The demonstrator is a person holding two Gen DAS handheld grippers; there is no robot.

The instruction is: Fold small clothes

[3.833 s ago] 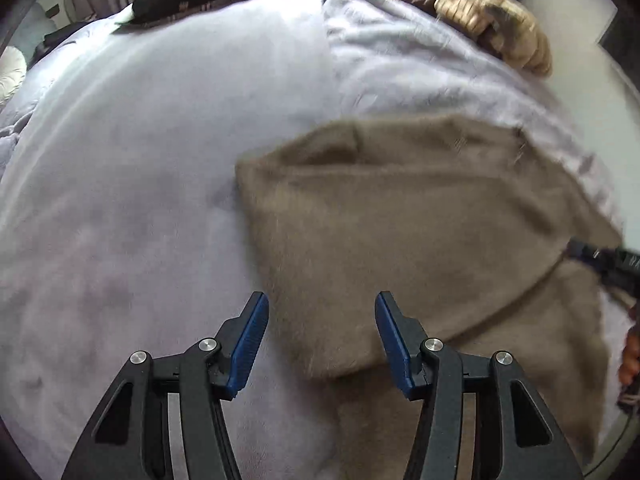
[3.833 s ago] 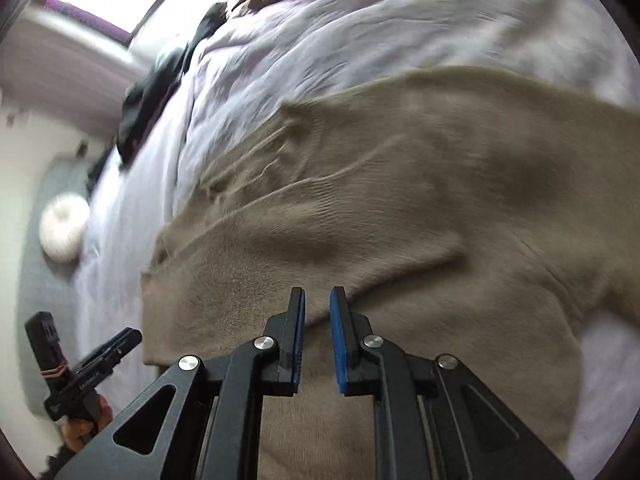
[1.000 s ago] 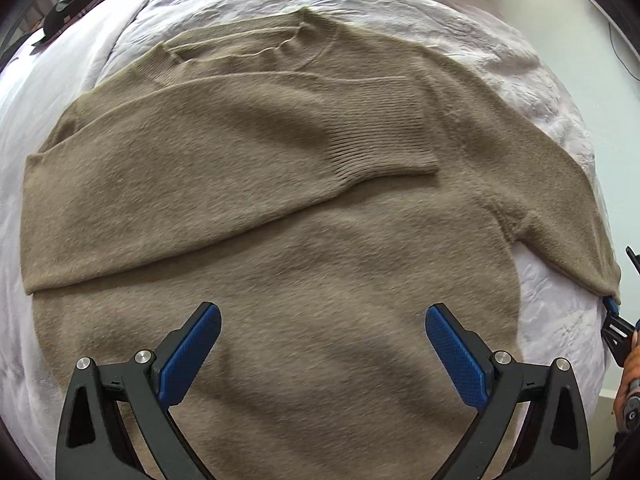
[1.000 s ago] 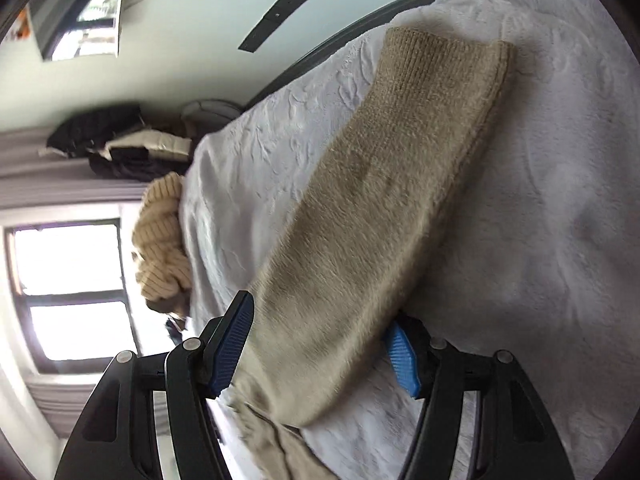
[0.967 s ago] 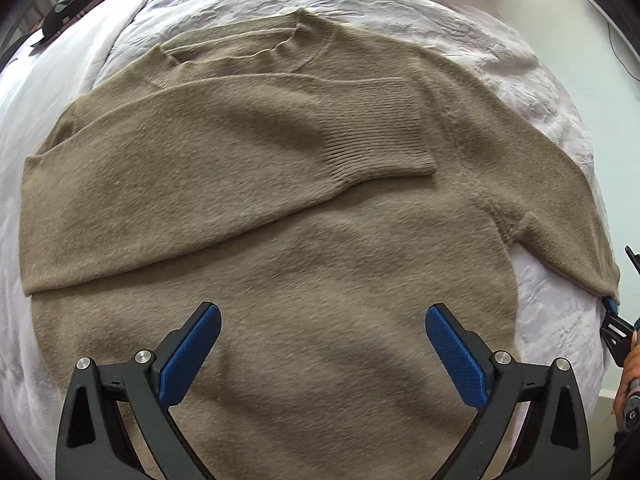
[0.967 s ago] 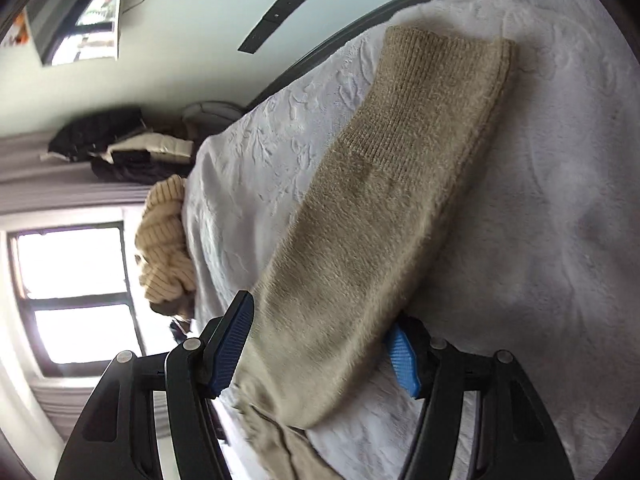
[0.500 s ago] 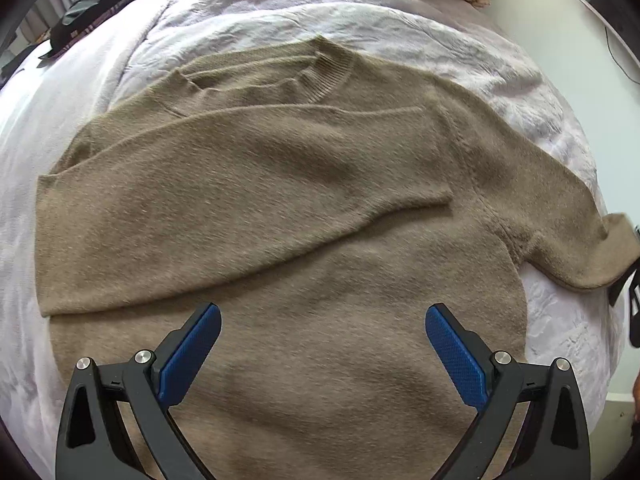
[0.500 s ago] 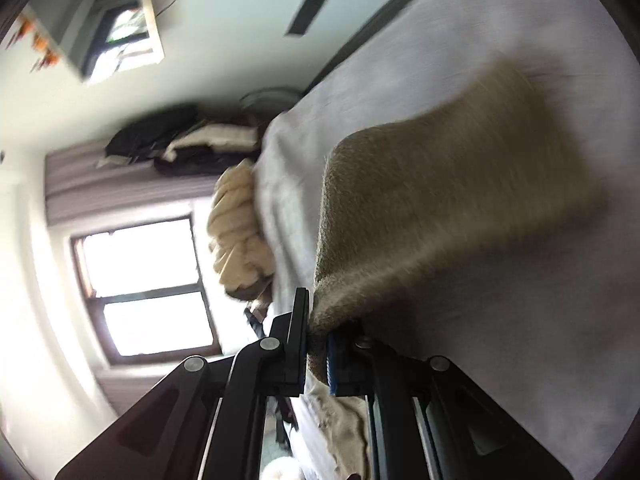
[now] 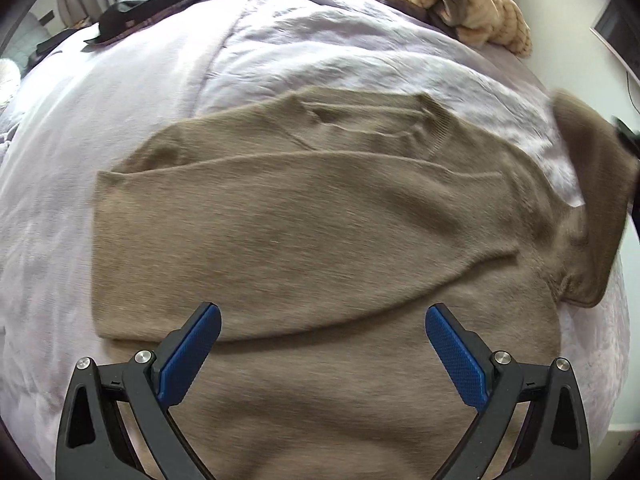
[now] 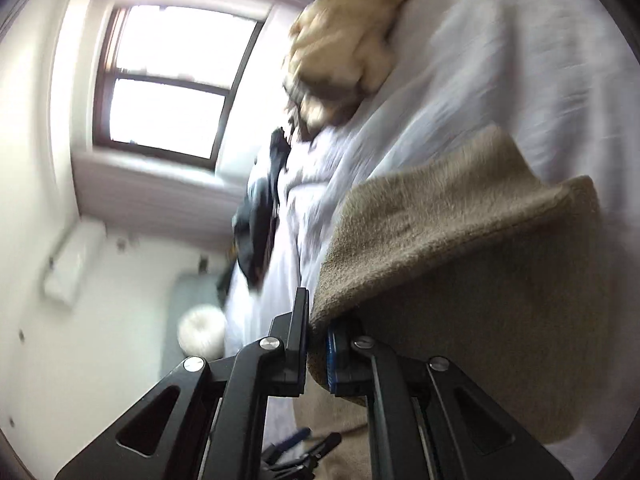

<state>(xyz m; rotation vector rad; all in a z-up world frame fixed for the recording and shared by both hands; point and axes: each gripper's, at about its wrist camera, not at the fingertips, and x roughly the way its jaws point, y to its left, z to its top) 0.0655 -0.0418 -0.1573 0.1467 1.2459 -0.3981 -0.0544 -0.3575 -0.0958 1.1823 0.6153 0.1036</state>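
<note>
The left tool (image 9: 322, 344) hangs with its blue pads spread wide and nothing between them, and the brown sweater (image 9: 304, 240) lies flat on the bed (image 9: 100, 128) just ahead of and beneath its tips, one sleeve folded across the chest. The right tool (image 10: 318, 336) is clamped tight on the other sleeve (image 10: 460, 248), whose cuff end is lifted off the bed and drapes away ahead of that tool. A tan garment (image 9: 464, 4) lies far beyond the left tool.
</note>
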